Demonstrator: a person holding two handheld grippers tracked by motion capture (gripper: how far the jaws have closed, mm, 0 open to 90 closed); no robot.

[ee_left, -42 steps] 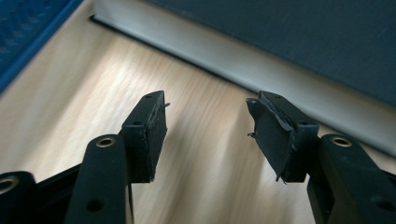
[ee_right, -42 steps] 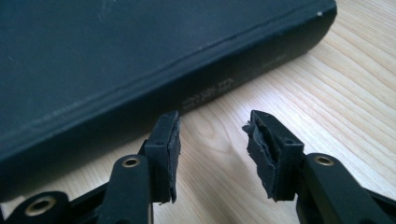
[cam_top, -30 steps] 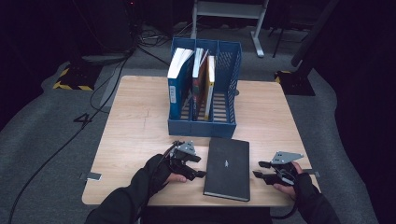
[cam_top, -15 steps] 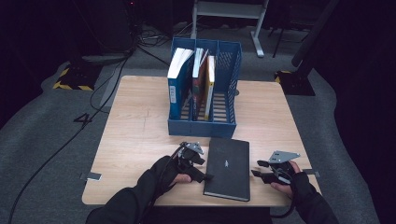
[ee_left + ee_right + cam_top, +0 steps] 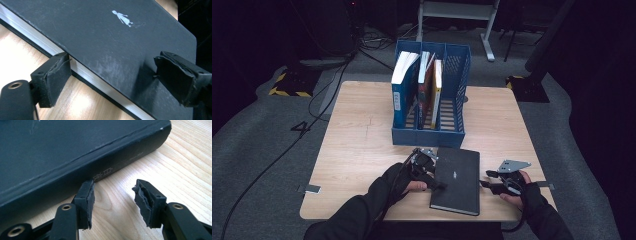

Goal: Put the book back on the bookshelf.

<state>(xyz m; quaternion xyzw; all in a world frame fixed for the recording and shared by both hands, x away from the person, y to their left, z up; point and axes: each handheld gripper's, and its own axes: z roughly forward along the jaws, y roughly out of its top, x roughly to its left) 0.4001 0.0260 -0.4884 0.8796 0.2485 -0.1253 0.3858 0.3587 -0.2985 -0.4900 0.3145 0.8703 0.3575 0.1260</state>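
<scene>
Overhead; two close views, shared book (image 5: 456, 180)

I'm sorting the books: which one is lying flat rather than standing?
The black hardcover book, flat on the wooden table between the two grippers. The others, a blue one and the thinner ones beside it, stand upright in the blue slotted file rack.

A light wooden table (image 5: 357, 150) carries everything. On it lie a black hardcover book (image 5: 458, 181) and a blue file rack (image 5: 451, 131) behind it.
</scene>
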